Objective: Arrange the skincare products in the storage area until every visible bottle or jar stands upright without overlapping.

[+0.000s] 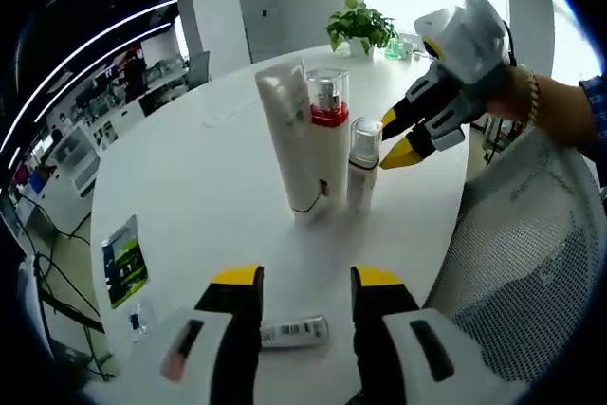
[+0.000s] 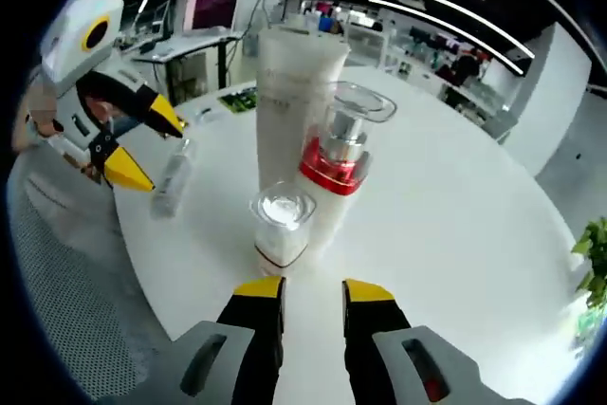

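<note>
Left gripper (image 1: pixel 305 280) has its jaws parted a moderate gap, holding nothing. A small clear tube (image 1: pixel 293 332) lies flat on the white round table (image 1: pixel 209 177) between and just below the yellow tips; contact cannot be told. In the right gripper view this tube (image 2: pixel 172 180) lies on its side at 9 o'clock of the standing group, near the table edge, just below the left gripper (image 2: pixel 142 144).

Right gripper (image 2: pixel 313 291) also has its jaws apart by a moderate gap, empty, tips just short of the small capped bottle (image 2: pixel 281 228). In the left gripper view the right gripper (image 1: pixel 395 139) comes in from 2 o'clock, tips open, close beside the small capped bottle (image 1: pixel 364 160); touching or not is unclear.

Three products stand upright, bunched tight: a tall white tube (image 1: pixel 289 135), a bottle with a red collar (image 1: pixel 328 125) and the small capped bottle, all touching or nearly so. In the right gripper view the tall white tube (image 2: pixel 290 101) sits behind the bottle with a red collar (image 2: pixel 337 173).

Open tabletop at 9 to 12 o'clock of the group. A mesh chair (image 1: pixel 526 263) presses close at the near edge, 4 o'clock. A green card (image 1: pixel 124 261) lies at 8 o'clock, a potted plant (image 1: pixel 361 26) far at 12.
</note>
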Action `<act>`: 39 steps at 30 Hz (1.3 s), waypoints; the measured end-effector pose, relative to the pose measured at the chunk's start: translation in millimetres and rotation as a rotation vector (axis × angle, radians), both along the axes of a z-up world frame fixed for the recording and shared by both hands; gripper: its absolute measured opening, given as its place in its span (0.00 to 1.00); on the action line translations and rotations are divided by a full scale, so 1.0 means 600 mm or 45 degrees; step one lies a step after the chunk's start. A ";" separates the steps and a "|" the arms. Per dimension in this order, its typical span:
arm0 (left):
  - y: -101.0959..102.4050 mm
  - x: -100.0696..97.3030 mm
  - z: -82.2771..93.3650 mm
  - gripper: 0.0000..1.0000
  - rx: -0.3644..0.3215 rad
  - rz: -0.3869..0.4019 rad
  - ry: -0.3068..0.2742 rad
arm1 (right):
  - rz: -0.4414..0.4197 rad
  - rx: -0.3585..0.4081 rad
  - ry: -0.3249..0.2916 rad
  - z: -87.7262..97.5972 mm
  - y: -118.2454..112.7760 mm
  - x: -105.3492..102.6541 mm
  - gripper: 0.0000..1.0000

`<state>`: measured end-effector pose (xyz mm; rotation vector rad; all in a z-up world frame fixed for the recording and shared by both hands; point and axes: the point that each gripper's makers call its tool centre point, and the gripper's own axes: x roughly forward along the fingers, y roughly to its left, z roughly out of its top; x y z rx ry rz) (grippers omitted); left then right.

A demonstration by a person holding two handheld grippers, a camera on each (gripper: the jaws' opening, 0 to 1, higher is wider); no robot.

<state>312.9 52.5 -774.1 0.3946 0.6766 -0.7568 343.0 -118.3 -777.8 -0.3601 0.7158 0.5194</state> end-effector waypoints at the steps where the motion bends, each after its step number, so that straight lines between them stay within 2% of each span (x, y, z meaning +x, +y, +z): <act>1: 0.000 0.001 0.000 0.33 -0.002 0.004 0.001 | -0.019 0.007 0.000 0.006 -0.009 0.001 0.18; 3: 0.001 0.001 -0.002 0.33 0.002 0.005 0.007 | -0.076 0.024 -0.031 0.022 -0.027 0.008 0.15; 5: 0.001 0.000 -0.003 0.33 0.010 0.002 0.008 | -0.124 0.037 -0.107 0.056 -0.046 0.019 0.15; 7: 0.000 0.000 -0.004 0.33 0.016 -0.004 0.009 | -0.115 0.040 -0.227 0.106 -0.051 0.033 0.15; 10: -0.001 -0.001 -0.006 0.33 0.023 -0.011 0.011 | 0.035 -0.104 -0.415 0.191 -0.039 0.049 0.16; 12: -0.001 -0.001 -0.007 0.33 0.028 -0.013 0.010 | 0.158 -0.167 -0.538 0.247 -0.014 0.057 0.17; 14: 0.000 0.000 -0.008 0.33 0.034 -0.013 0.011 | 0.260 -0.200 -0.622 0.291 0.013 0.062 0.19; 16: 0.001 -0.001 -0.009 0.33 0.037 -0.012 0.013 | 0.332 -0.172 -0.644 0.315 0.037 0.065 0.20; 19: 0.001 -0.001 -0.009 0.33 0.038 -0.011 0.012 | 0.466 -0.146 -0.626 0.340 0.079 0.071 0.23; 20: 0.002 -0.001 -0.009 0.33 0.041 -0.011 0.010 | 0.484 -0.147 -0.624 0.342 0.084 0.071 0.23; 22: 0.003 -0.001 -0.008 0.33 0.042 -0.009 0.007 | 0.591 -0.175 -0.625 0.350 0.107 0.072 0.25; 25: 0.004 -0.001 -0.007 0.32 0.036 -0.002 0.007 | 0.742 -0.213 -0.591 0.349 0.137 0.075 0.26; 27: 0.004 -0.001 -0.006 0.32 0.030 0.002 0.007 | 0.806 -0.252 -0.559 0.343 0.147 0.078 0.27; 29: 0.003 -0.001 -0.005 0.32 0.029 0.000 0.004 | 0.926 -0.305 -0.485 0.326 0.163 0.076 0.27; 31: 0.002 -0.001 -0.004 0.32 0.031 -0.003 -0.001 | 0.996 -0.332 -0.429 0.312 0.174 0.074 0.29; 32: 0.002 -0.001 -0.003 0.32 0.031 -0.006 -0.005 | 1.057 -0.352 -0.367 0.296 0.180 0.068 0.30; 33: 0.001 -0.001 -0.003 0.32 0.032 -0.007 -0.006 | 1.083 -0.380 -0.309 0.280 0.184 0.068 0.32; 36: 0.002 -0.001 -0.004 0.32 0.039 -0.008 -0.007 | 1.173 -0.471 -0.205 0.242 0.184 0.067 0.32; 39: 0.003 0.001 -0.006 0.32 0.033 0.002 0.003 | 1.235 -0.463 -0.029 0.191 0.194 0.056 0.30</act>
